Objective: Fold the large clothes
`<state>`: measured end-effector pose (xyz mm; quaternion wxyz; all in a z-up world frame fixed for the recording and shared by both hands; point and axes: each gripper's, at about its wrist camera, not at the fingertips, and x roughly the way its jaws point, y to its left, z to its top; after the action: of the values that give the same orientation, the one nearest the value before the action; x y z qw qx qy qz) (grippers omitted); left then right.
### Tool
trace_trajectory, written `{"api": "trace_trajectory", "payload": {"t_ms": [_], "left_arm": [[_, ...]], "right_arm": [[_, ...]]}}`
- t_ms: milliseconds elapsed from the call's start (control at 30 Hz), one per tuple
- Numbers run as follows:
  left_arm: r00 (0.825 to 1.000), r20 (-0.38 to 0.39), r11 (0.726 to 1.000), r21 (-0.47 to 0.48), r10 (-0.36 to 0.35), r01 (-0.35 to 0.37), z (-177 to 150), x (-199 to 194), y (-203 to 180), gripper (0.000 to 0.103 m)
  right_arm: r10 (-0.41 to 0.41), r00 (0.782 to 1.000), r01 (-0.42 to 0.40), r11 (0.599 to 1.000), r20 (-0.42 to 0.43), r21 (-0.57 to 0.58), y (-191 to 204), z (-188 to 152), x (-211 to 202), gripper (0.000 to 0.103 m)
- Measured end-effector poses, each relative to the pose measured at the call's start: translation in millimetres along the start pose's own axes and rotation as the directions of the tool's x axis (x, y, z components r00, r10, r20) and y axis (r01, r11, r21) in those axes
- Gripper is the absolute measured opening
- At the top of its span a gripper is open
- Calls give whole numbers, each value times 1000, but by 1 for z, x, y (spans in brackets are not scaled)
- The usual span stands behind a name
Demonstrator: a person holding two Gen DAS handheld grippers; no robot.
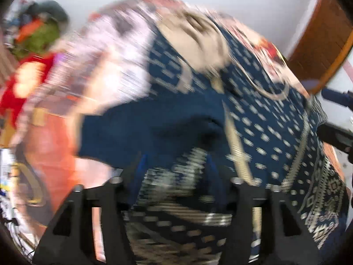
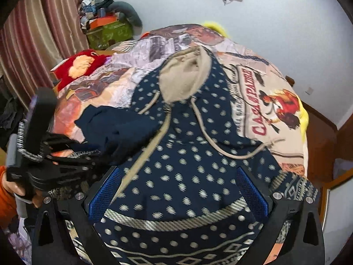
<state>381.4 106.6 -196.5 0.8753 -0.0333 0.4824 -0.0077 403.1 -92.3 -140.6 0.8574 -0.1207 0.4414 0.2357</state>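
Covering the bedspread (image 2: 253,92), the hoodie (image 2: 187,154) nears its right edge.

Navy dotted hoodie (image 2: 187,154), beige hood, spread on bed

Right tongs (image 2: 178,190) agape, left tongs (image 1: 175,165) pinched.

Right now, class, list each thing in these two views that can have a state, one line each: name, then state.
Hoodie: spread on the bedspread, hood flat, one sleeve folded over the chest.
Drawstrings: loose, untied.
Bedspread: laid out under the hoodie.
Left gripper: jaws narrow, closed on hoodie fabric; view blurred.
Right gripper: jaws wide open over the hoodie.
Curtain: drawn.
Green box: open, heaped with things.
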Motion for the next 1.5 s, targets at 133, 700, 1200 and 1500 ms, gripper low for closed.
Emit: {"api": "trace_trajectory", "payload": {"t_ms": [133,700,1200,1500], "left_arm": [[972,121,979,-3,201,-202,-9,-44,54,70],[972,36,959,-179,230,-220,-73,-42,193,74],[990,-23,979,-143,141,-142,-93,-14,171,74],[996,-79,996,-77,30,-36,-94,-1,124,74]], "right_arm": [[57,998,-57,998,4,-40,36,21,11,102],[221,918,-236,972,-329,-6,194,56,197,93],[116,969,-140,985,-218,-98,228,65,220,17],[137,990,-139,988,-36,-73,180,79,138,11]]}}
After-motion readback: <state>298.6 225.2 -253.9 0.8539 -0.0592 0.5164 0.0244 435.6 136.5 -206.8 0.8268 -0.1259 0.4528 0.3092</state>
